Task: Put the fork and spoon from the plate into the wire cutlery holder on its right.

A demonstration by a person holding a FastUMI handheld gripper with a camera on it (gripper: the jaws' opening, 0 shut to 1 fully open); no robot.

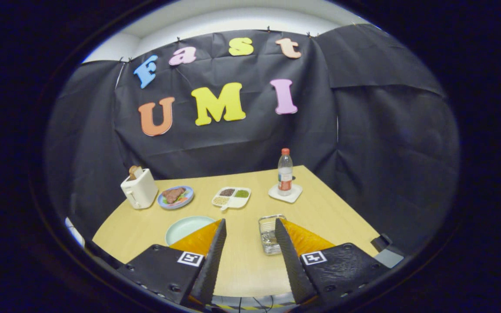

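While claw (pixel 250 226) gapes, cutlery (pixel 269 237) lies inside holder (pixel 268 221).

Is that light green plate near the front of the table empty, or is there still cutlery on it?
The light green plate looks empty on its visible part; one finger of the open hand-held gripper hides its right edge.

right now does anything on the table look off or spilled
Nothing stands out. The bottle stands upright on its coaster, bread sits in the toaster, and the plate looks bare, with cutlery seemingly already in the wire holder. The gripper hangs above the table with jaws open, holding nothing.
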